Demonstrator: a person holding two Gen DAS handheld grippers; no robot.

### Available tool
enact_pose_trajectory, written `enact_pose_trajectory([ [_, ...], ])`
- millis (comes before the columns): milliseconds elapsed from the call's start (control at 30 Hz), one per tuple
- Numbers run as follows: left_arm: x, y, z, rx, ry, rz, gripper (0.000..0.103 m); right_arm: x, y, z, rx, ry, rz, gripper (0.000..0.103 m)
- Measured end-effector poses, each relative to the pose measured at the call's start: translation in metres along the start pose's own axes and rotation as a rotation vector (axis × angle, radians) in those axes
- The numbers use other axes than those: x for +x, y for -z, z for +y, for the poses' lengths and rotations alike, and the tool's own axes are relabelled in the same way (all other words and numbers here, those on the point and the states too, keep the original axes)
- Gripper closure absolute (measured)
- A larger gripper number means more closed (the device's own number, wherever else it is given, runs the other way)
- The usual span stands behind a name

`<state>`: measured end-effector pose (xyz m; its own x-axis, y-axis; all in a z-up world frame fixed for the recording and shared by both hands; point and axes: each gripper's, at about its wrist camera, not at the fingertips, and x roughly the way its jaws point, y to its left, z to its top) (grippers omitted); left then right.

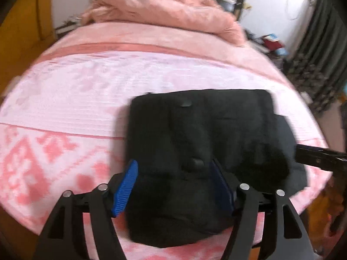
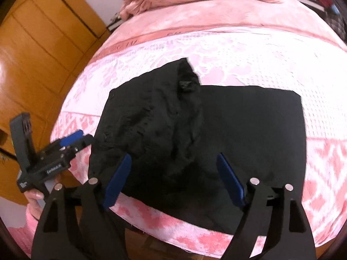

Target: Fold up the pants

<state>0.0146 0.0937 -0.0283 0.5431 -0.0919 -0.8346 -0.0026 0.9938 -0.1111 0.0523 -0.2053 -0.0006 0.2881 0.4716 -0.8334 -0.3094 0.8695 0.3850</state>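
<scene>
The black pants (image 1: pixel 206 125) lie folded into a rough square near the front edge of a pink patterned bed (image 1: pixel 76 99). My left gripper (image 1: pixel 173 162) is open, its blue fingers (image 1: pixel 125 188) wide apart over the pants' near edge, with cloth lying between them. In the right wrist view the pants (image 2: pixel 249 119) show a flat right half and a rumpled, bunched left half. My right gripper (image 2: pixel 173 156) also stands open above their near edge. The left gripper (image 2: pixel 71 140), held by a hand (image 2: pixel 32 195), sits at the pants' left edge. The right gripper's black body (image 1: pixel 321 158) enters from the right.
A heaped pink duvet (image 1: pixel 162 10) lies at the head of the bed. A wooden wardrobe (image 2: pixel 43 32) stands to the left and dark curtains (image 1: pixel 321 54) hang to the right. The bed's front edge (image 2: pixel 195 234) runs just under the grippers.
</scene>
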Motion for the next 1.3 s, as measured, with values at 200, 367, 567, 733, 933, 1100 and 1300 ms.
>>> enact_pose_trajectory([
  [200, 0.030, -0.001, 0.026, -0.090, -0.068, 0.098, 0.034, 0.036, -0.004, 0.010, 0.004, 0.040, 0.087, 0.022],
  [367, 0.043, -0.003, 0.029, -0.101, -0.065, 0.101, 0.032, 0.059, 0.004, 0.015, -0.026, 0.124, 0.144, 0.025],
  [567, 0.047, 0.002, 0.020, -0.040, -0.102, 0.081, 0.031, 0.066, -0.003, 0.018, -0.004, 0.114, 0.160, 0.041],
  [733, 0.045, 0.003, 0.028, -0.108, -0.044, 0.105, 0.033, 0.066, -0.004, 0.040, -0.088, 0.153, 0.116, 0.071],
  [933, 0.016, -0.002, 0.036, -0.155, -0.015, 0.052, 0.033, 0.020, -0.005, 0.042, -0.085, 0.068, 0.014, 0.081],
  [1100, 0.006, -0.008, 0.020, -0.119, 0.010, 0.035, 0.033, -0.014, 0.001, 0.028, -0.069, 0.080, -0.024, 0.081],
  [1300, 0.016, -0.008, -0.017, -0.046, 0.048, 0.047, 0.032, -0.048, 0.008, -0.011, -0.001, 0.167, -0.059, 0.081],
])
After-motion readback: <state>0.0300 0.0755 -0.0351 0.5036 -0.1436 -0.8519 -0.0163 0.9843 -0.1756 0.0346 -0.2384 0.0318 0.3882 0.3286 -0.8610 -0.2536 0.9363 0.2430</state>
